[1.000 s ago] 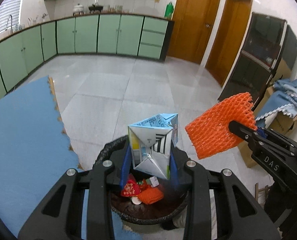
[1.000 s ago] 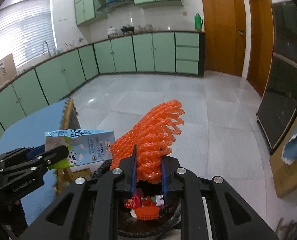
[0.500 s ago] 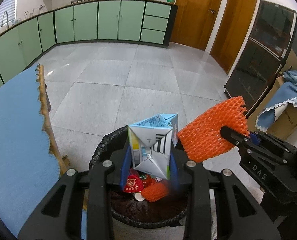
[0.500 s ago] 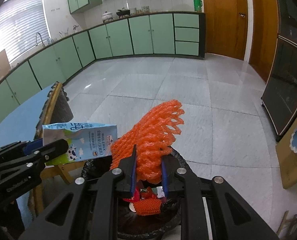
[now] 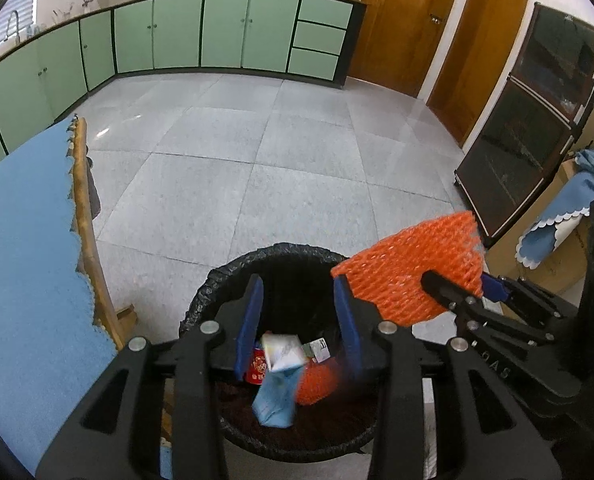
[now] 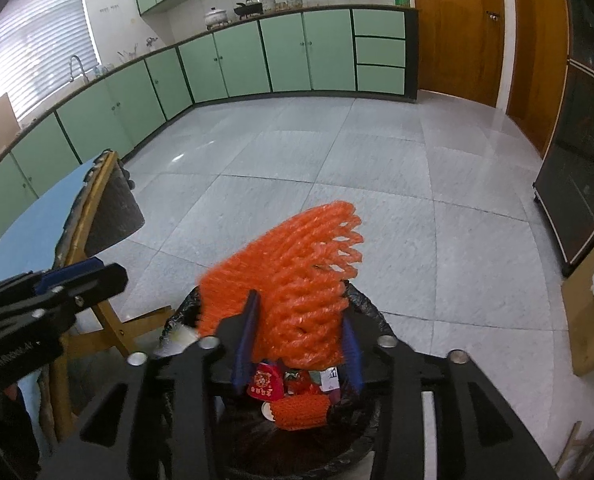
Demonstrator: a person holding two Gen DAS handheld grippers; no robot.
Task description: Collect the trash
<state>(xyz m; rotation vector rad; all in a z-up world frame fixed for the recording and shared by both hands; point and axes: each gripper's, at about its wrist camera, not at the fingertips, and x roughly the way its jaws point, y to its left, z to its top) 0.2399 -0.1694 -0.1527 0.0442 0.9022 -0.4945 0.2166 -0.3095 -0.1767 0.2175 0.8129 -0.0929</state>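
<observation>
Floor (image 5: 225, 168): grey stone tiles, running back to green cabinets (image 5: 225, 32) along the far wall.
Table (image 5: 21, 240): covered by a blue mat, with a wooden edge; it stands at the left of the left wrist view, beside the bin.
Dark cabinet (image 5: 525, 132): glass-fronted, standing against the right wall.
Trash bin (image 5: 233, 276): round, lined with a black bag, standing on the floor directly below both grippers.
Left gripper (image 5: 297, 320): positioned over the bin mouth. Jaws stand wide apart with nothing between the blue pads.
Right gripper (image 6: 297, 344): positioned over the bin, to the right of the left gripper. Jaws are part-way closed and grip the lower end of the orange foam net.
Orange foam net (image 6: 293, 276): held upright between the right gripper's pads, its open mesh end fanning upward and to the right, above the bin rim. In the left wrist view it shows at the right edge of the bin (image 5: 413, 268).
Milk carton (image 5: 277, 384): light blue and white, inside the bin, blurred, lying over the other trash and clear of the left gripper's pads.
Second orange net (image 6: 301, 412): a smaller roll lying inside the bin.
Red packet (image 6: 265, 386): inside the bin, just beside the second orange net.
</observation>
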